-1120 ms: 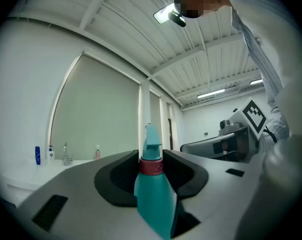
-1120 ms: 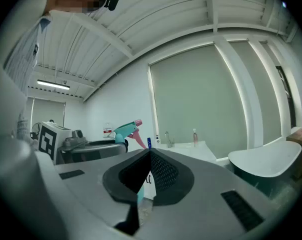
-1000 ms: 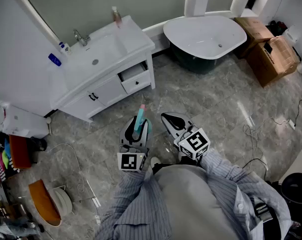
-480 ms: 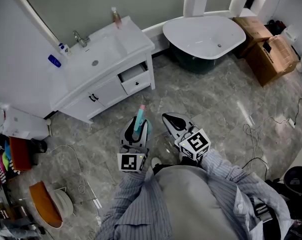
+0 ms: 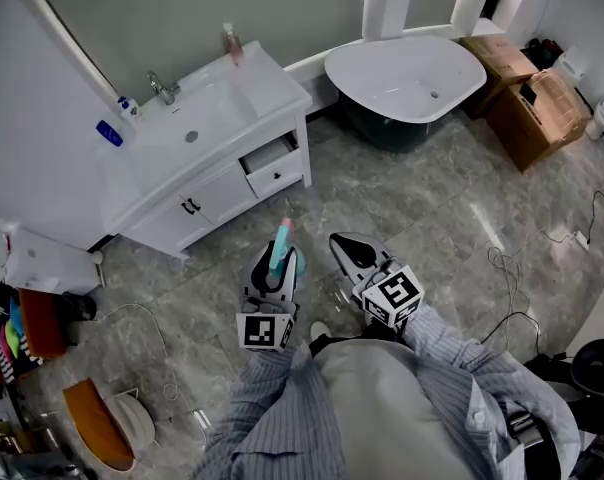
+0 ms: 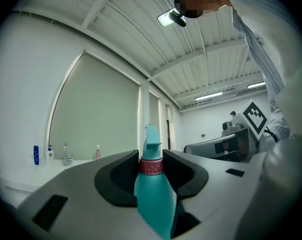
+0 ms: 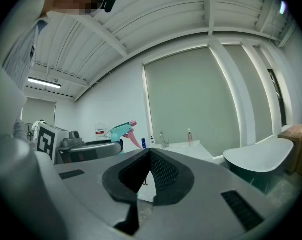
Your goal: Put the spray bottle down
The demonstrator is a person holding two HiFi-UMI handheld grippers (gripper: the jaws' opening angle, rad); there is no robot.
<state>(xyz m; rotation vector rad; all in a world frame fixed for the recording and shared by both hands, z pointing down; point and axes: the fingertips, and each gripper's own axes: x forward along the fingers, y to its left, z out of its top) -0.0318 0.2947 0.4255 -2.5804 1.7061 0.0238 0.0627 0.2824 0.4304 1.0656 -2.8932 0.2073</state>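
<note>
Left gripper (image 5: pixel 274 260) level above the grey marble floor (image 5: pixel 432 208), jaws clamped on the teal spray bottle (image 6: pixel 153 194) around its red-collared neck. Bottle upright, held in the air, pink-and-teal head above the jaws. Right gripper (image 5: pixel 348 249) just beside it, jaws pressed together, nothing between. White sink vanity (image 5: pixel 232 183) ahead; bathtub (image 5: pixel 407 73) to its right.

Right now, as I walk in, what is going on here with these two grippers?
A person in a striped shirt holds a gripper in each hand above a grey marble floor. The left gripper is shut on a teal plastic spray bottle with a red collar, not yet put down. The right gripper is shut and empty. A white sink cabinet stands ahead.
</note>
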